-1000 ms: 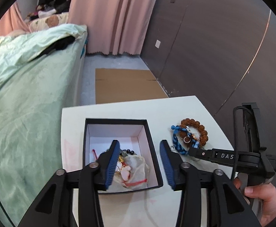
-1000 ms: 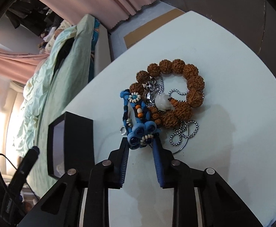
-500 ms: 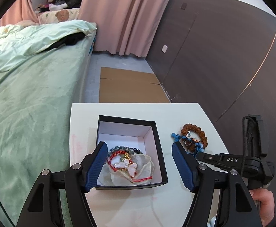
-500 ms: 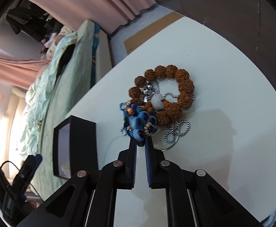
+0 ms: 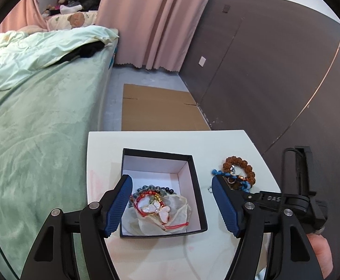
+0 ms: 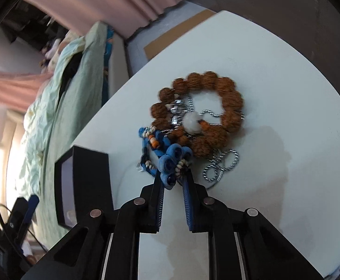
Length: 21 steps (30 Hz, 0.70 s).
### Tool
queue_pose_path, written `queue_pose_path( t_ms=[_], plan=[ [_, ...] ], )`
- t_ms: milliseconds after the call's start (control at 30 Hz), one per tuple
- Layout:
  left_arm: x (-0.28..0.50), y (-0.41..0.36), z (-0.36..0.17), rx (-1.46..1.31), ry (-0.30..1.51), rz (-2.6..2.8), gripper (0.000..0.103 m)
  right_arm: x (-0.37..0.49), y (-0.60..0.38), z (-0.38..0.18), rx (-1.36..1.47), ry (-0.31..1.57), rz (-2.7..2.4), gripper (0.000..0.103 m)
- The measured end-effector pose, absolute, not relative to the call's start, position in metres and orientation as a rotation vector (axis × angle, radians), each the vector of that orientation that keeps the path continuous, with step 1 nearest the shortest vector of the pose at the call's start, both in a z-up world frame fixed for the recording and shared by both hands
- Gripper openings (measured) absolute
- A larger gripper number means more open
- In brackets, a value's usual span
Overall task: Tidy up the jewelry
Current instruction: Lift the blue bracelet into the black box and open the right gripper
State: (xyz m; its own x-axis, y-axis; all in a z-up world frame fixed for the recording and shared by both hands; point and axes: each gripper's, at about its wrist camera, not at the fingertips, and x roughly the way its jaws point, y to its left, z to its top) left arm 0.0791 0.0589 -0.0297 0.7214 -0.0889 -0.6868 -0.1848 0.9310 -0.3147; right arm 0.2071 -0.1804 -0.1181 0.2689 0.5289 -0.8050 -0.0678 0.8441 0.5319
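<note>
Blue bracelet [image 6: 170, 163] is being pinched by the right gripper [image 6: 172, 182], touching the brown bead bracelet [image 6: 200, 114]. Left gripper [image 5: 172, 206] is hovering spread wide over the black box [image 5: 196, 175], near the white table [image 5: 104, 144] edge.

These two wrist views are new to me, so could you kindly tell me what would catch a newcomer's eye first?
In the right wrist view, the right gripper is shut on a blue bead bracelet that lies tangled with a ring of big brown beads and a silver chain on the white table. In the left wrist view, the open left gripper frames a black box holding a white butterfly pendant on red cord.
</note>
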Motion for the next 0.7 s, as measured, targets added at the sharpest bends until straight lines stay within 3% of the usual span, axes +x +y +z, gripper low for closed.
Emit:
queue_pose_path(
  t_ms=[533,700],
  plan=[
    [0.062,0.075,-0.021,-0.391,0.736,0.085,0.072,0.175,-0.165,-0.064,0.511,1.034,0.663,0.015],
    [0.056,0.083,-0.018,-0.398,0.717,0.116,0.083,0.166,-0.140,-0.056,0.523,0.999,0.752,0.015]
  ],
)
